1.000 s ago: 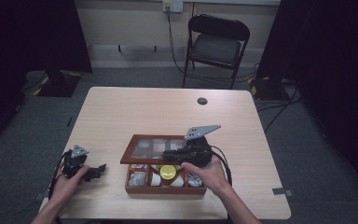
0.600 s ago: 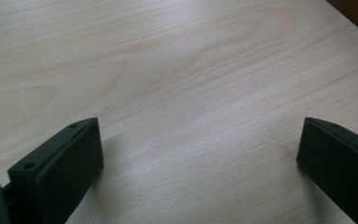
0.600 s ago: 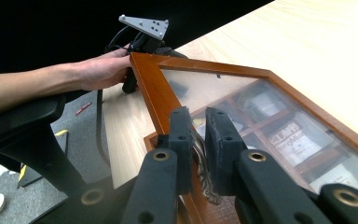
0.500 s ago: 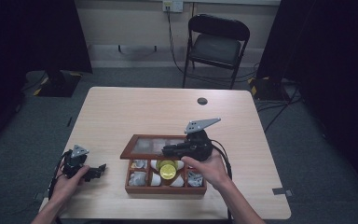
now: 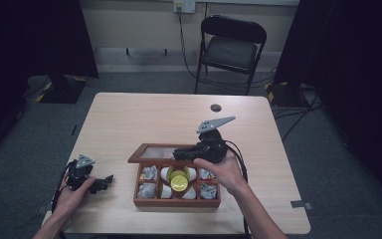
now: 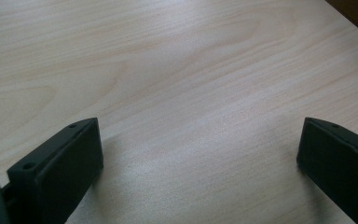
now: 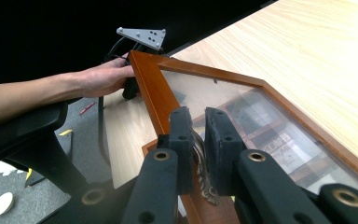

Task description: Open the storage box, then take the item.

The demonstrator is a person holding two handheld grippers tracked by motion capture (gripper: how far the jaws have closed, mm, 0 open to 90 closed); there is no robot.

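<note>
Table (image 5: 144,117) of pale wood, dark room; right gripper (image 7: 196,140) pinches lid clasp (image 7: 200,161), left gripper (image 6: 198,154) spread.

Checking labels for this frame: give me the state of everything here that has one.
box lid: partly raised, glass-paned, lifted by its metal clasp
wooden box: open, compartments filled with wrapped items and a yellow-capped jar
right gripper: shut on the metal clasp
left gripper: open, nothing between its jaws, low over the table
folding chair: unfolded, unoccupied
</note>
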